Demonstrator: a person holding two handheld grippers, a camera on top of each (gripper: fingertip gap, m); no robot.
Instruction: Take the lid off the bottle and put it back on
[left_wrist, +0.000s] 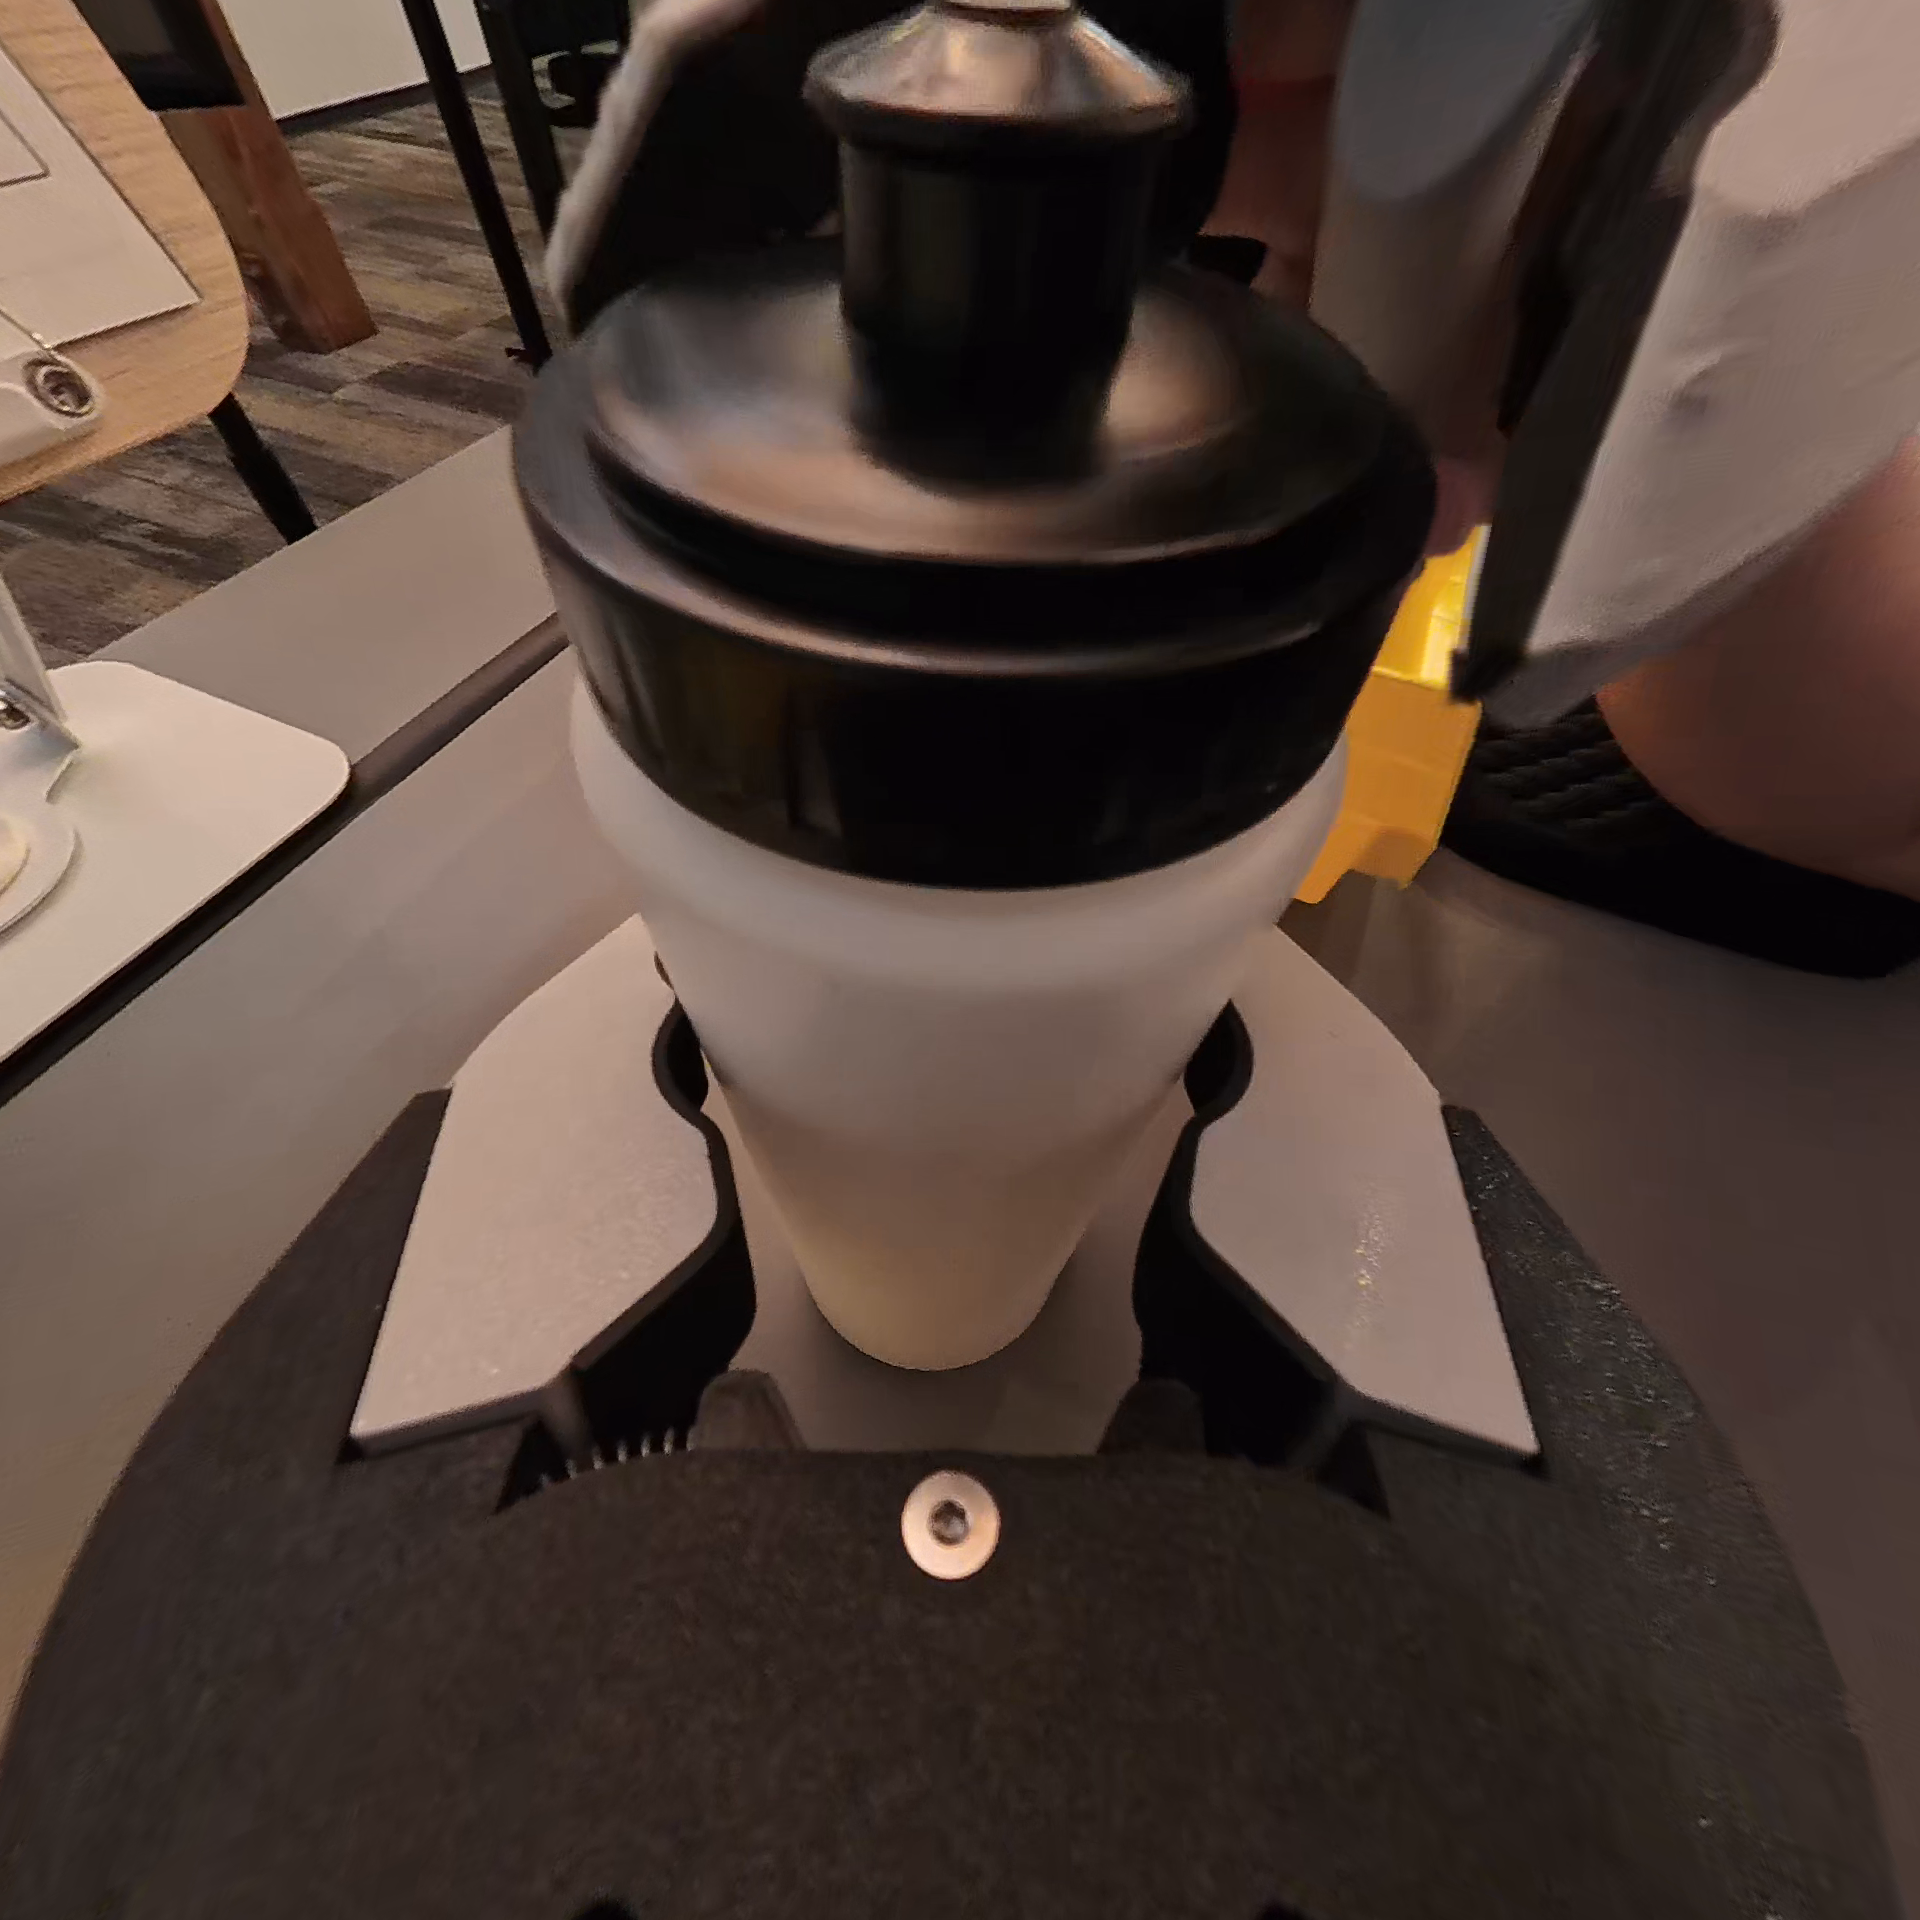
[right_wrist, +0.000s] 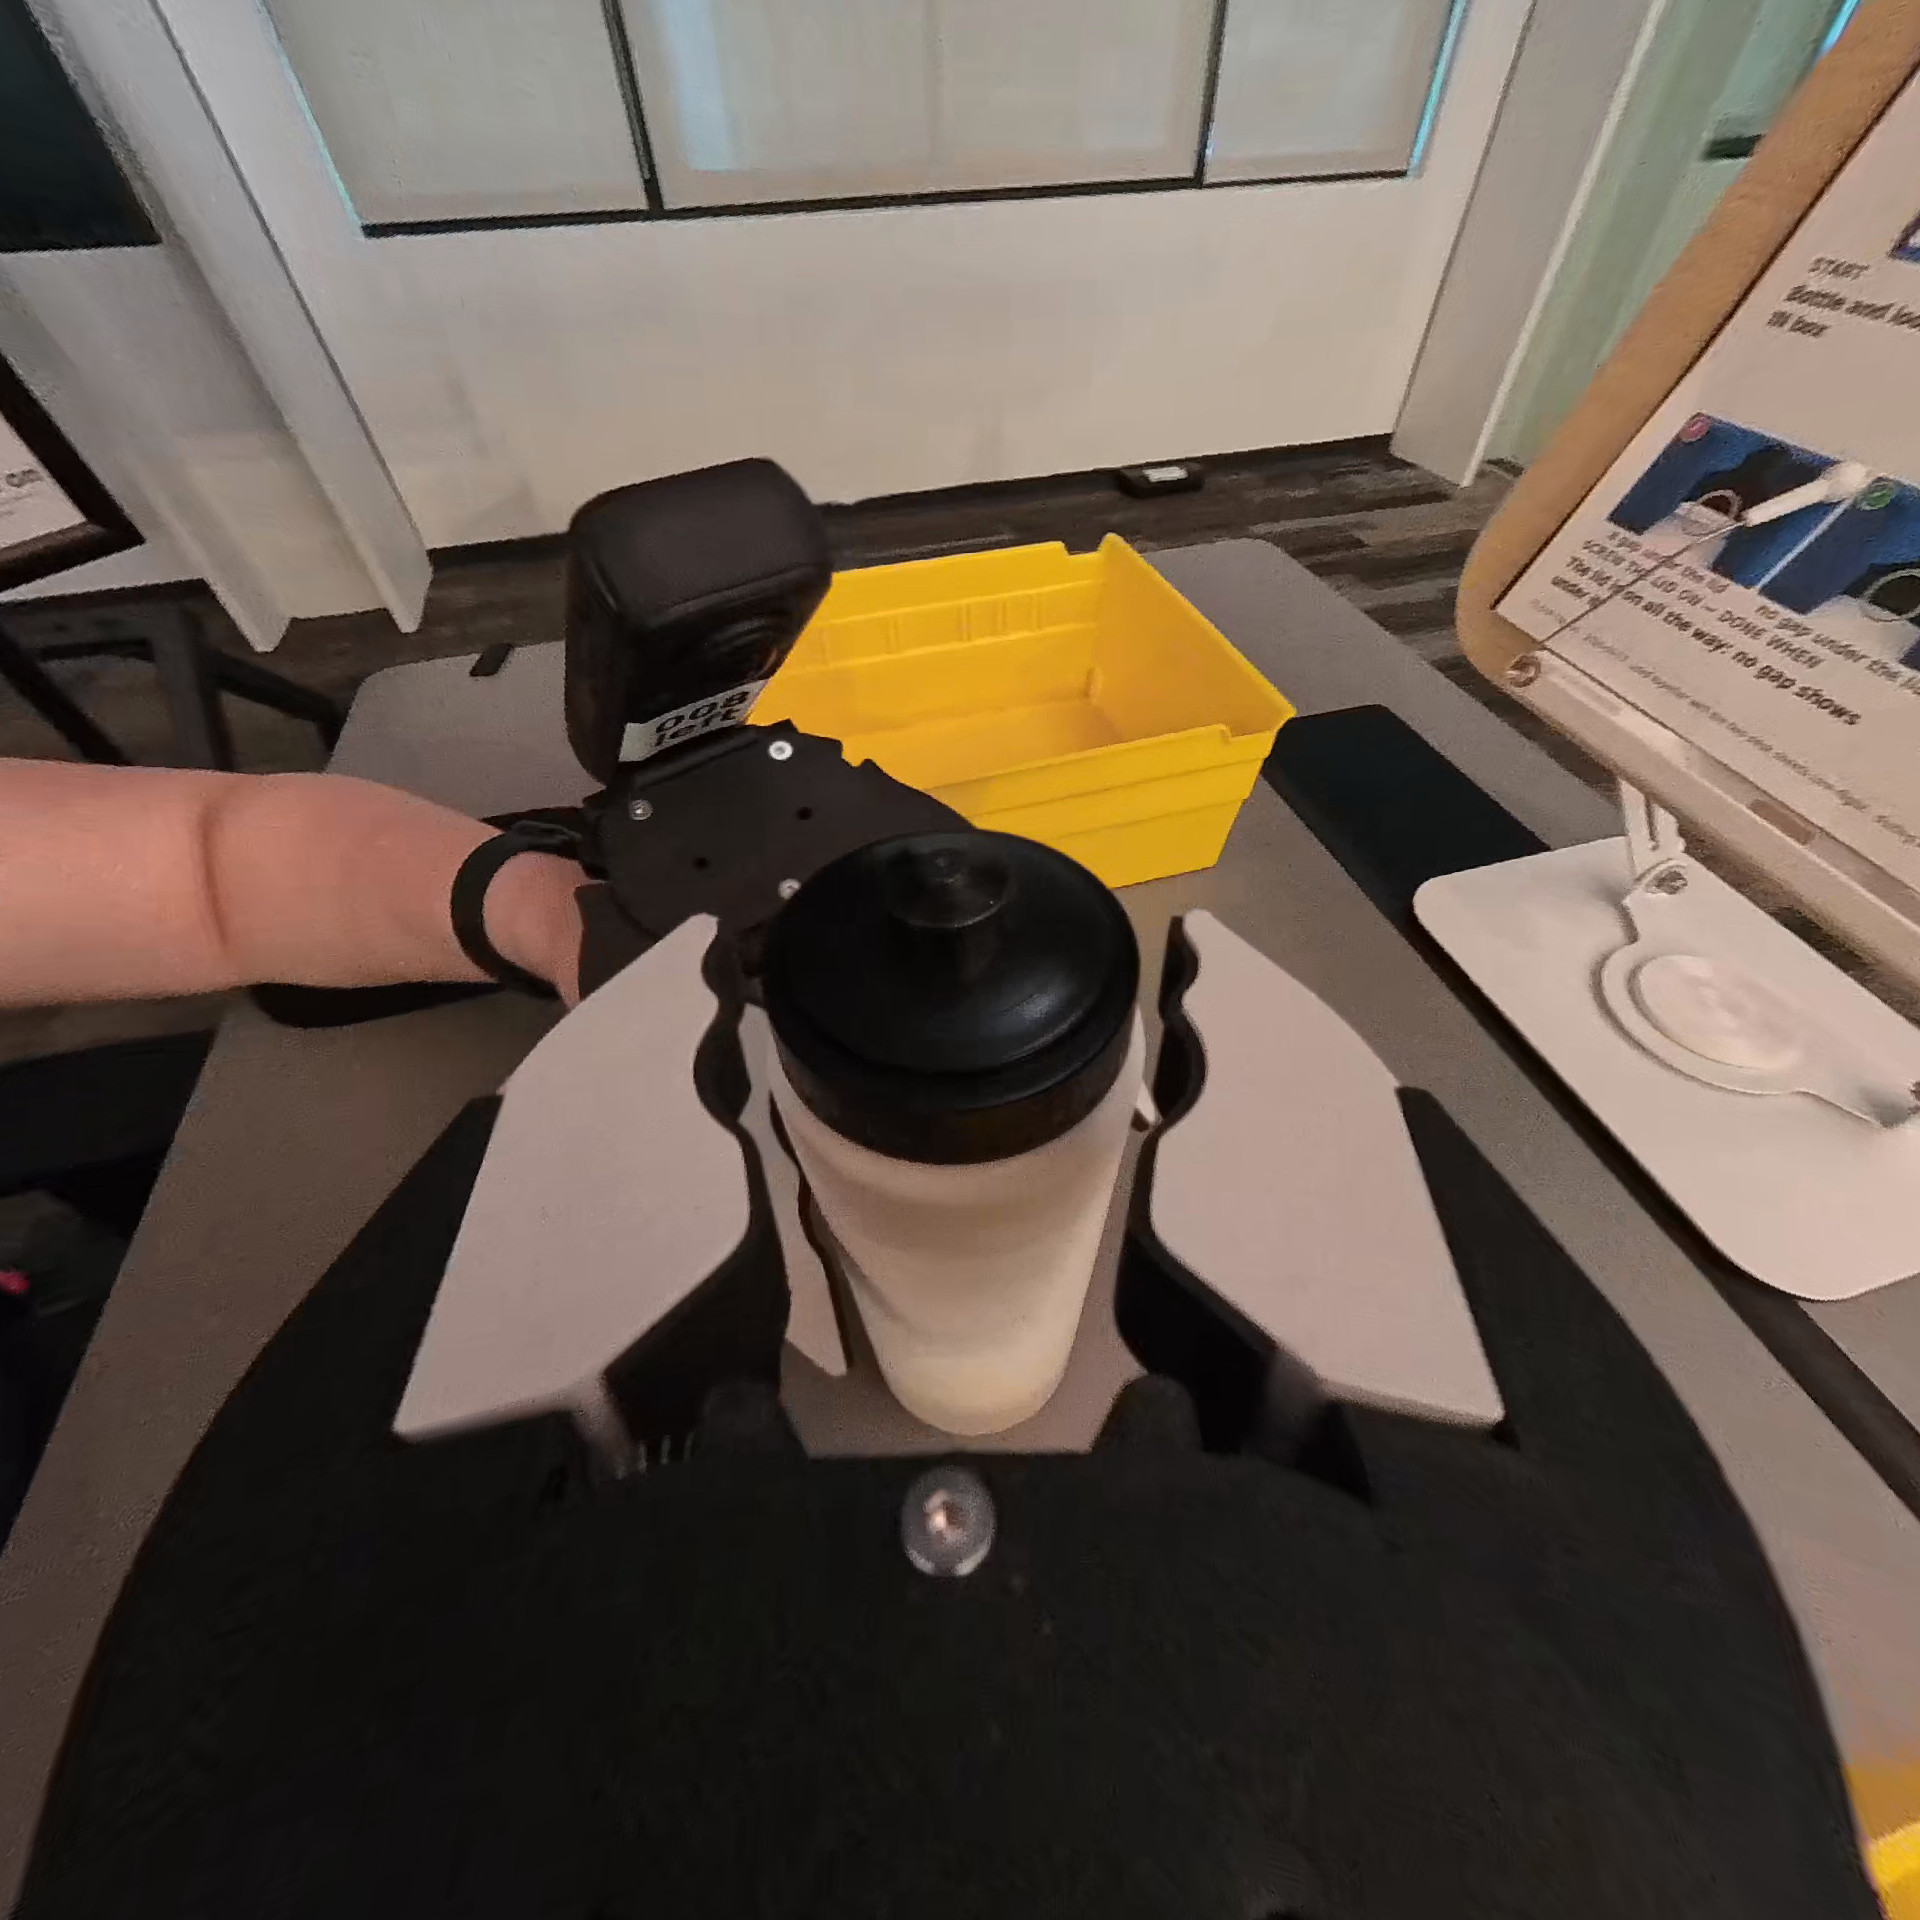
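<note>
Left gripper (left_wrist: 951, 1049) fingers clamp white bottle (left_wrist: 935, 1039); black lid (left_wrist: 966, 644) on, unbranded.

Grey table (right_wrist: 1299, 623): yellow bin (right_wrist: 1039, 707) at far centre; black pad (right_wrist: 1392, 800) just right of bin; white stand base (right_wrist: 1662, 1091) at right edge.

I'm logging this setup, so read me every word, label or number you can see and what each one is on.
I can't quote writing, only say where it is.
White sticker on the black camera housing: short print.
Instruction sheet, right: headings and captions; the smallest lines are blurred.
Sign, far left: cut off, blurred.
Bottle and lid: no writing visible.
</note>
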